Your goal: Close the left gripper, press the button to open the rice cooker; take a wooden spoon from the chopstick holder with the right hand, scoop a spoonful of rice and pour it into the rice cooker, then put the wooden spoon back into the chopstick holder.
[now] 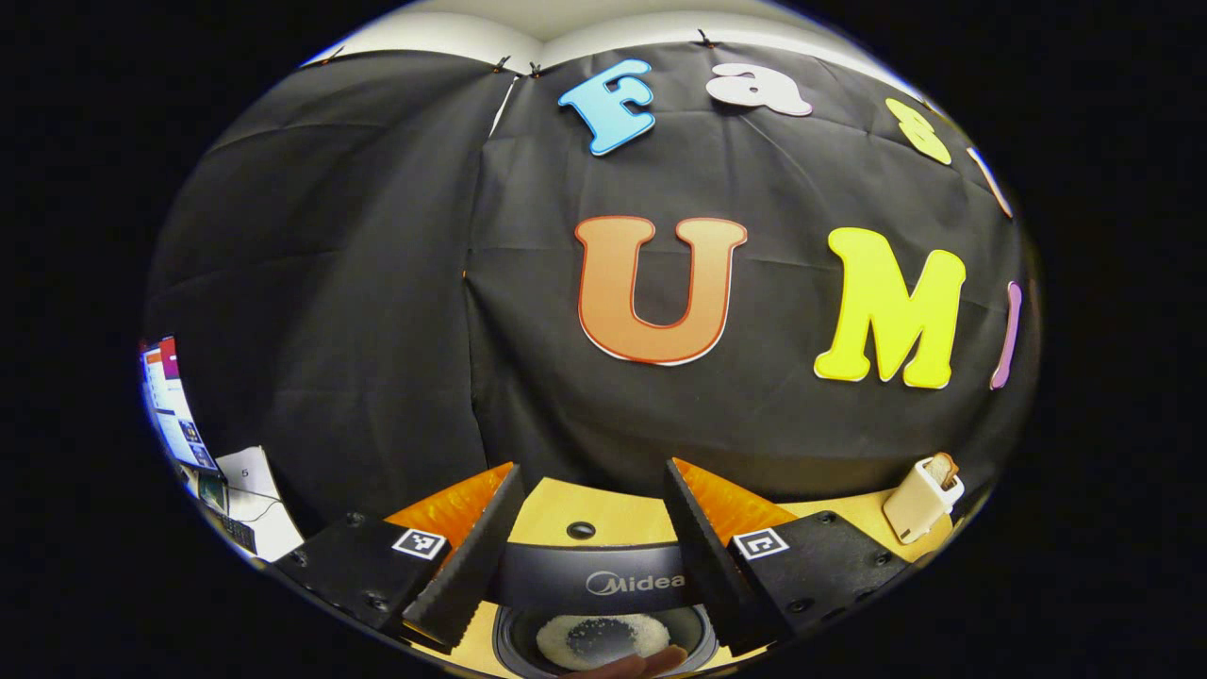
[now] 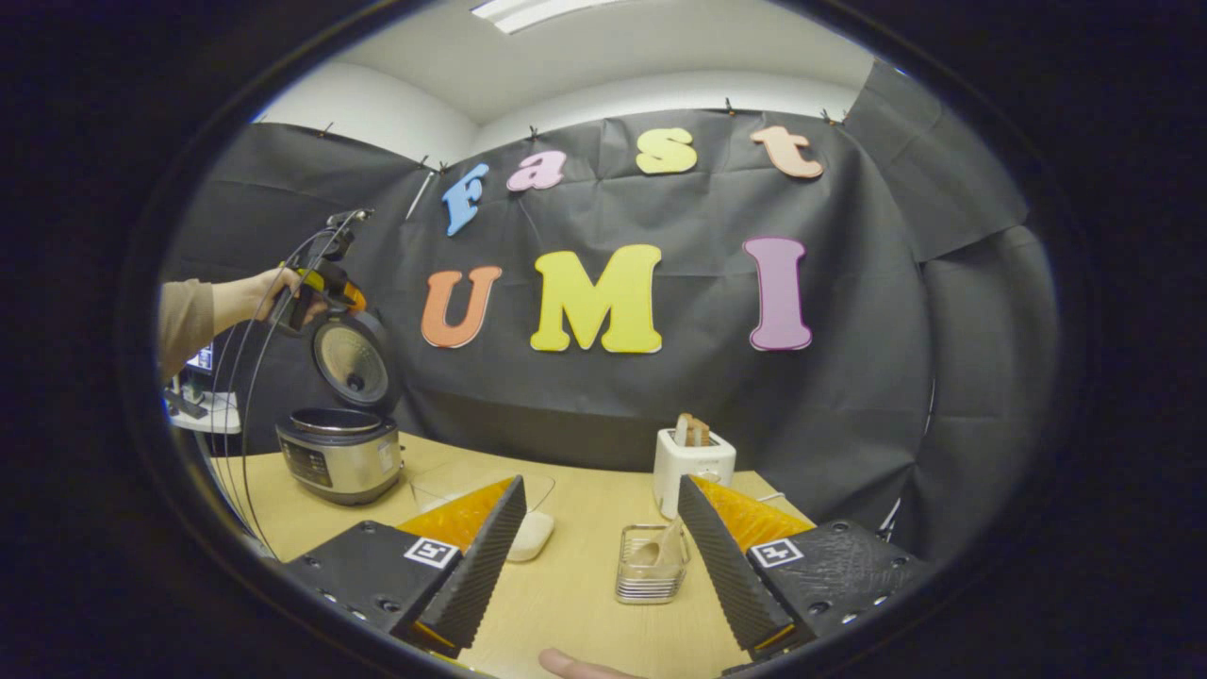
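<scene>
One rice cooker (image 2: 339, 453) stood lid-up near the counter (image 2: 585, 585) left edge, one chopstick holder (image 2: 651, 564) sat mid-counter with open surface around it, and the right gripper (image 2: 599, 556) and left gripper (image 1: 589, 552) were both spread wide, holding nothing.

Evenly lit from a ceiling lamp (image 2: 533, 11); sharp throughout, soft shadows, strongly bowed toward the edges.
</scene>
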`<state>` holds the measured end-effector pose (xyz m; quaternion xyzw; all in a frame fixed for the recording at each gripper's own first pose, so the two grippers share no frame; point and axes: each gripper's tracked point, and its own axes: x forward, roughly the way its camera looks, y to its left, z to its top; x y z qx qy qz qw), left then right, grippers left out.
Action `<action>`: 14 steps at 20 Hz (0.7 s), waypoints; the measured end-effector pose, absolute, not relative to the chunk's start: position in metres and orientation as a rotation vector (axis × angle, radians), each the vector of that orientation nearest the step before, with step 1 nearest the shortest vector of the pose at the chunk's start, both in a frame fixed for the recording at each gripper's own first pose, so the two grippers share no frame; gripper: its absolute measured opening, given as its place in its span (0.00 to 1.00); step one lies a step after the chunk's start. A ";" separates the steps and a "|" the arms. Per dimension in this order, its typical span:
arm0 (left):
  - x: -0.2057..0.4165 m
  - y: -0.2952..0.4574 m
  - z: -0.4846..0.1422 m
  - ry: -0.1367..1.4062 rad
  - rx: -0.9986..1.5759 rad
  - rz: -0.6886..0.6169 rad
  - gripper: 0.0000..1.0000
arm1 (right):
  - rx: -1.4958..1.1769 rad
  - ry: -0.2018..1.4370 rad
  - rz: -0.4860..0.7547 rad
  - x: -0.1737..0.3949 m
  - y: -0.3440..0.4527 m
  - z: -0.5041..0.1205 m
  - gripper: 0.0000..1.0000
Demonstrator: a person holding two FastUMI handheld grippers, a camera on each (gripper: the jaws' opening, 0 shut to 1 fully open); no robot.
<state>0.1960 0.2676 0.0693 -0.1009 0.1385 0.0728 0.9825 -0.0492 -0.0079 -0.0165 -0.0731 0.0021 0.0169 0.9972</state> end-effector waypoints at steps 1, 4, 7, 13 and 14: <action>0.187 0.264 0.065 0.279 -0.190 0.138 0.95 | -0.155 -0.004 0.034 -0.052 -0.007 -0.014 0.96; 0.160 0.251 0.043 0.321 -0.183 0.104 0.94 | -0.160 -0.028 0.049 -0.061 0.001 -0.006 0.96; 0.145 0.242 0.025 0.359 -0.174 0.086 0.94 | -0.173 -0.024 0.058 -0.064 0.008 -0.008 0.96; 0.126 0.226 -0.024 0.492 -0.172 0.095 0.95 | -0.191 -0.050 0.083 -0.074 0.019 0.000 0.95; 0.125 0.224 -0.025 0.480 -0.157 0.104 0.94 | -0.187 -0.048 0.088 -0.075 0.020 0.000 0.95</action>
